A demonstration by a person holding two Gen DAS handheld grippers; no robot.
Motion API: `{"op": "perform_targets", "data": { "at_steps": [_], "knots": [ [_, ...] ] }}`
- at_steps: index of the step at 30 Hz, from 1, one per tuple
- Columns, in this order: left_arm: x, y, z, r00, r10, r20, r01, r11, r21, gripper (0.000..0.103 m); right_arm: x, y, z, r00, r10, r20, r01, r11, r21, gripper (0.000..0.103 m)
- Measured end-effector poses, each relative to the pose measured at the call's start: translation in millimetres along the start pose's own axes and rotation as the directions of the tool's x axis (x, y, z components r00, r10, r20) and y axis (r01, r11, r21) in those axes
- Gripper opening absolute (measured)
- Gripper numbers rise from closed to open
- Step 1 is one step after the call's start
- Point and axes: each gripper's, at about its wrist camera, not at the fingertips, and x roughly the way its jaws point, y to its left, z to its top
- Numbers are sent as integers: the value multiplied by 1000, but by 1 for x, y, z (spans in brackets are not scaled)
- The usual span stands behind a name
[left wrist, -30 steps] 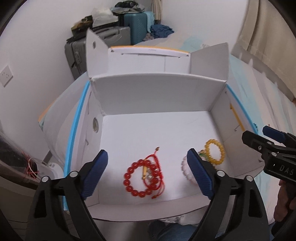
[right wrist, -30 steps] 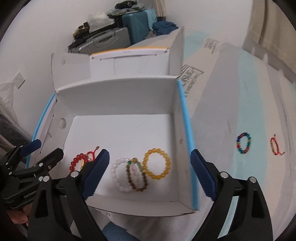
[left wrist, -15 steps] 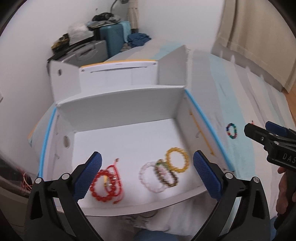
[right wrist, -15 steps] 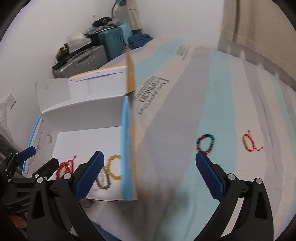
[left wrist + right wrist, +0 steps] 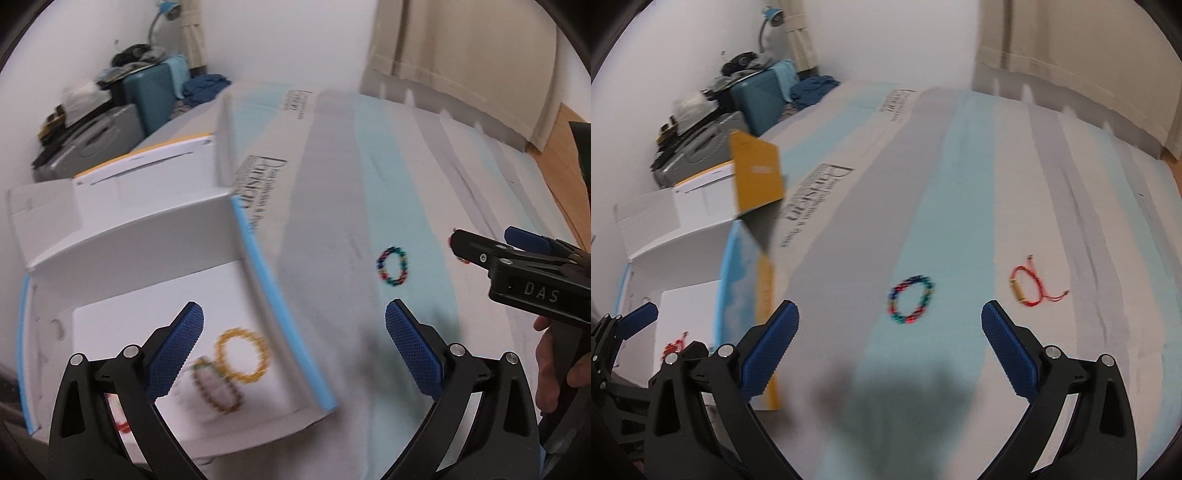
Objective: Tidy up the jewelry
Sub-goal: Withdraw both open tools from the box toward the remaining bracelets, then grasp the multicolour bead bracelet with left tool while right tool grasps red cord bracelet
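Here both grippers empty, fingers wide apart: right gripper (image 5: 888,345) over the striped bed cover (image 5: 960,184), multicolour bead bracelet (image 5: 911,299) lying just ahead between its pads, red cord bracelet (image 5: 1030,287) beside it to the right. Left gripper (image 5: 293,345) straddles the blue edge of the white box (image 5: 125,236); inside, yellow bead bracelet (image 5: 242,354) touching what looks like a brown-and-white beaded pair (image 5: 216,387), blurred. Far back, suitcases (image 5: 757,99) against the wall
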Motion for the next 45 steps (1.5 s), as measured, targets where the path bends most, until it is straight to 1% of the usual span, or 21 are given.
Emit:
{"op": "perform_targets", "data": {
  "at_steps": [5,10,15,17,19,25,30,34,40,43,45],
  "knots": [
    [31,-40,23,999,-41,-26,42,999,22,97,19,-41,12,999,-38,-17,38,999,35,95],
    [61,-77,38,996,-78,-51,81,995,58,97,39,-84,24,996,-79,-40,81,995,55,95],
    [91,-105,43,987,-130,-91,136,988,70,97,64,-122,24,991,-111,-76,117,990,73,95],
    [103,-115,43,987,-129,-92,136,987,83,97,77,-136,20,987,-126,-98,134,988,79,95],
    [117,-120,43,984,-137,-110,146,986,77,97,88,-147,17,984,-132,-119,143,986,89,95],
    [151,-131,36,975,-145,-168,161,983,83,97,115,-165,10,977,-135,-163,152,984,94,95],
    [173,-137,35,970,-141,-196,161,983,91,97,134,-176,7,972,-137,-191,157,983,98,95],
    [190,-140,36,970,-124,-208,148,984,103,97,150,-182,6,970,-131,-207,155,982,105,92],
    [215,-138,38,964,-121,-236,146,985,92,97,174,-187,4,962,-117,-245,146,984,106,85],
    [226,-142,35,964,-108,-245,139,984,112,95,184,-191,0,959,-109,-261,143,983,116,85],
    [232,-144,33,961,-108,-256,142,982,120,91,190,-193,-2,958,-105,-269,141,982,122,83]
  ]
}}
